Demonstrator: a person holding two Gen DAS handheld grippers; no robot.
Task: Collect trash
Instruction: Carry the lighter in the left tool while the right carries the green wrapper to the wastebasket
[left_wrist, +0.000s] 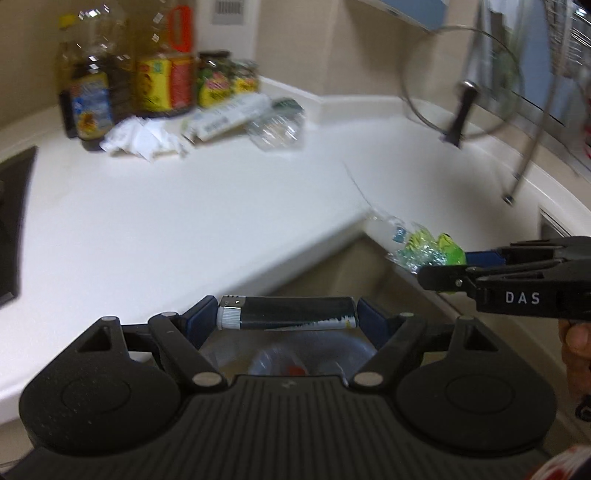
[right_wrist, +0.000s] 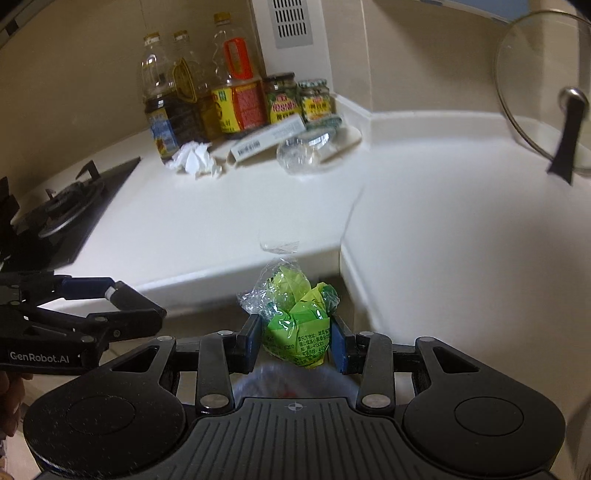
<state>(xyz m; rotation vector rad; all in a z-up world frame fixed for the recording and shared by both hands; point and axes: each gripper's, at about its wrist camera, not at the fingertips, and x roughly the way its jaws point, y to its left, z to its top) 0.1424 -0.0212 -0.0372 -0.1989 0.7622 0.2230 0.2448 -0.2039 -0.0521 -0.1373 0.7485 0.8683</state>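
Dim, warm light; blurred, bowed edges

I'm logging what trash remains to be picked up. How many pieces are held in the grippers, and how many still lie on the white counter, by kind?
Held:
black lighter: 1
crumpled green plastic wrapper: 1
On the counter:
crumpled white tissue: 1
crushed clear plastic bottle: 1
flat white carton: 1
Total: 5

The desk (right_wrist: 443, 229) looks smooth, white and a little glossy. The green wrapper (right_wrist: 295, 325) is thin crinkled plastic with a shine, and the lighter (left_wrist: 286, 312) has a glossy dark body with a metal cap. The crumpled tissue (right_wrist: 194, 160) is matt white paper, the lid (right_wrist: 535, 92) clear glass.
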